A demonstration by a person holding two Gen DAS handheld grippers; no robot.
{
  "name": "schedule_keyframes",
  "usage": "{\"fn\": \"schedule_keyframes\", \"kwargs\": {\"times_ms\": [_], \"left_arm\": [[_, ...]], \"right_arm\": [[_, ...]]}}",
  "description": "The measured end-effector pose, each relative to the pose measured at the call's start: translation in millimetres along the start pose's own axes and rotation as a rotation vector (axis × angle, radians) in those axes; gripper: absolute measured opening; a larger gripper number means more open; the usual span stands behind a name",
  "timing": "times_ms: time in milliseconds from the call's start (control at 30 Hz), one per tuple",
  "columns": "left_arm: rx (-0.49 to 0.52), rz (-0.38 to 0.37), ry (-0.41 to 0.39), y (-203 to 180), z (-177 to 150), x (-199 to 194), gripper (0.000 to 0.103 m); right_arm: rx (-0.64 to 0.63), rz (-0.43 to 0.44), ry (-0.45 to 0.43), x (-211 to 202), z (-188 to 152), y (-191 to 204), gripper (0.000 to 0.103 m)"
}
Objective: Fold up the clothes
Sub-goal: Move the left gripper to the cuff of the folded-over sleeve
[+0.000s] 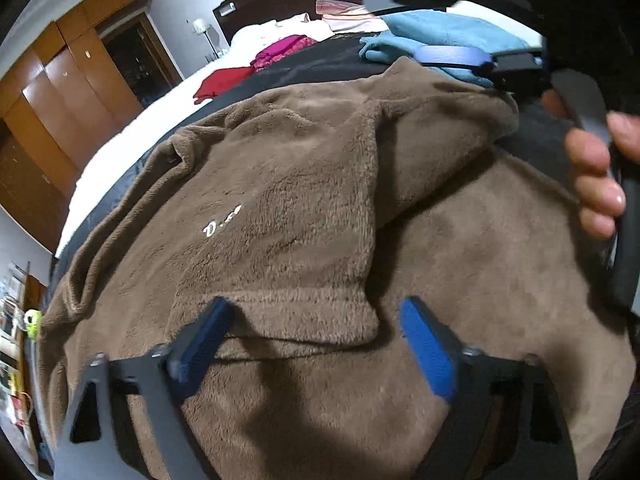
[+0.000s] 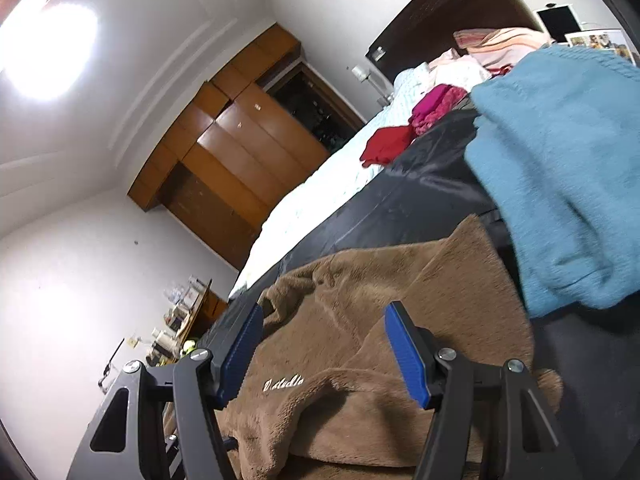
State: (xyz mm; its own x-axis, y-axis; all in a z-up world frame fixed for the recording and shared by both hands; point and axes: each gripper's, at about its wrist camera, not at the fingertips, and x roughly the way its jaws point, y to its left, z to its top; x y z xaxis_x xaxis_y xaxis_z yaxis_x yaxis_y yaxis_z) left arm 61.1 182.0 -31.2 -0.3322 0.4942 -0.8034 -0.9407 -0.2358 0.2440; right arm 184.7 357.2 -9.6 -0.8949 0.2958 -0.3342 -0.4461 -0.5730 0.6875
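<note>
We hold the left gripper (image 1: 312, 344) low over a brown fleece garment (image 1: 304, 208) spread on the bed (image 1: 120, 136), its jaws spread wide with a folded sleeve cuff lying between them, not pinched. Our right hand (image 1: 596, 168) wraps the handle of the right gripper (image 2: 324, 354), tilted above the garment's far edge, jaws likewise spread and empty. A blue towel (image 2: 568, 184) lies just beside the fleece, on a dark sheet (image 2: 420, 192).

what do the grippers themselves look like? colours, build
Both alike: the left gripper and right gripper have black angular frames with triangular cut-outs, silver screws at the pivots, and ribbed blue pads on the fingers. No cables or markings show. No sleeve visible.
</note>
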Motion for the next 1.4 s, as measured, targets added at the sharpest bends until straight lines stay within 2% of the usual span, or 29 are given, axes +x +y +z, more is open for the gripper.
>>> {"fn": "schedule_keyframes", "kwargs": {"times_ms": [133, 200, 267, 400, 567, 633, 733, 833, 967, 1033, 1100, 1133, 1200, 1267, 1400], "left_arm": [[-0.054, -0.031, 0.011, 10.8, 5.9, 1.7, 0.042], [-0.096, -0.064, 0.003, 18.5, 8.3, -3.0, 0.020], [-0.133, -0.084, -0.011, 25.5, 10.6, -9.2, 0.016], [-0.181, -0.058, -0.088, 42.7, 15.8, -31.5, 0.015], [-0.178, 0.008, -0.218, 66.1, 18.5, -63.8, 0.015], [-0.170, -0.002, -0.258, 76.8, 13.0, -78.2, 0.015], [-0.156, -0.007, -0.263, 86.8, -5.4, -92.0, 0.015], [-0.146, -0.023, -0.224, 86.5, -29.4, -95.7, 0.015], [-0.140, -0.058, -0.139, 76.9, -62.2, -89.9, 0.022], [-0.147, -0.064, -0.104, 71.7, -75.1, -86.0, 0.032], [-0.194, -0.088, -0.078, 71.7, -83.6, -81.7, 0.050], [-0.222, -0.108, -0.071, 73.8, -86.9, -81.6, 0.056], [-0.295, -0.179, -0.076, 80.7, -92.8, -83.4, 0.072], [-0.354, -0.238, -0.092, 87.0, -97.8, -87.1, 0.079], [-0.472, -0.321, -0.083, 100.0, -102.7, -80.1, 0.079]], "right_arm": [[0.035, -0.013, -0.024, -5.6, 2.5, -8.0, 0.065], [0.036, -0.019, -0.030, -7.2, 3.0, -8.6, 0.065], [0.027, -0.023, -0.038, -9.0, 3.2, -7.1, 0.065], [0.022, -0.028, -0.031, -7.7, 3.0, -7.2, 0.065], [0.017, -0.034, -0.020, -5.9, 2.6, -7.4, 0.065], [0.015, -0.036, -0.016, -5.2, 2.5, -7.5, 0.065], [-0.013, -0.023, 0.015, 1.4, -0.6, -2.0, 0.065], [-0.042, 0.003, 0.077, 12.0, -5.9, 5.0, 0.066], [-0.116, 0.027, 0.146, 22.8, -15.3, 20.6, 0.066], [-0.188, 0.027, 0.154, 22.7, -21.5, 32.7, 0.067], [-0.237, 0.041, 0.177, 26.4, -27.5, 42.0, 0.069], [-0.251, 0.051, 0.198, 29.9, -30.5, 45.2, 0.069], [-0.269, 0.065, 0.243, 37.2, -35.6, 48.4, 0.069], [-0.282, 0.060, 0.284, 43.1, -40.8, 50.1, 0.069], [-0.328, -0.009, 0.328, 51.4, -50.9, 54.6, 0.069]]}}
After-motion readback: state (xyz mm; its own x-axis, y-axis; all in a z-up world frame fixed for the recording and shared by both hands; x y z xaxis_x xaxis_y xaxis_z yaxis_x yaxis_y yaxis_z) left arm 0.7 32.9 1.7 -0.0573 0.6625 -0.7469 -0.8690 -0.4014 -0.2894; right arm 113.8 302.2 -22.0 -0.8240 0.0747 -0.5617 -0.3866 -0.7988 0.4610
